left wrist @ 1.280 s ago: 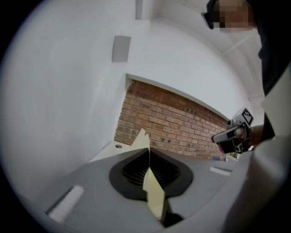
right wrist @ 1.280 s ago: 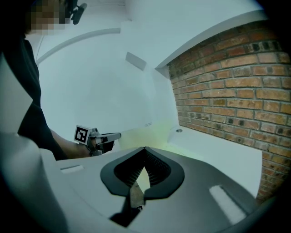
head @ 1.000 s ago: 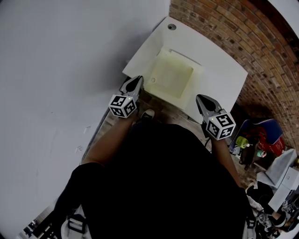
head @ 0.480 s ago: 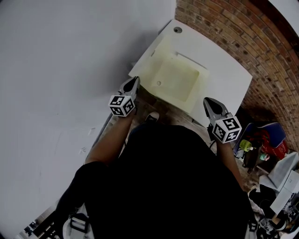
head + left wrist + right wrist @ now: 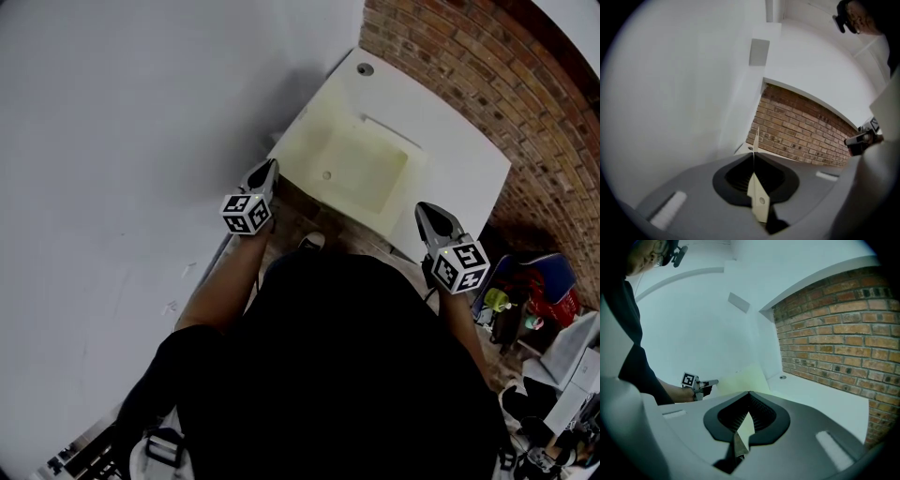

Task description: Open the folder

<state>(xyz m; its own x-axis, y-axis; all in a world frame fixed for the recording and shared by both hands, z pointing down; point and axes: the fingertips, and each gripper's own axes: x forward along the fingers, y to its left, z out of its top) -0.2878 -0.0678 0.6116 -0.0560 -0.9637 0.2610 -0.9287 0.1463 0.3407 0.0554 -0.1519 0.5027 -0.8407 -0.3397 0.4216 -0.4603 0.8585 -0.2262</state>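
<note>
Head view: left tongs (image 5: 268, 171) and right tongs (image 5: 428, 214) are both clenched on the folder (image 5: 366, 173); we should part its leaves slowly, low over the bench (image 5: 459, 141).

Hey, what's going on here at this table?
A person is opening a pale yellow folder on a white table. The left tongs are shut on its cover, which stands lifted partway up. The right tongs are shut on another edge of the folder, at its other side.

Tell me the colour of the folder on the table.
The folder is pale yellow, plain with no pattern. The head view shows it best.
</note>
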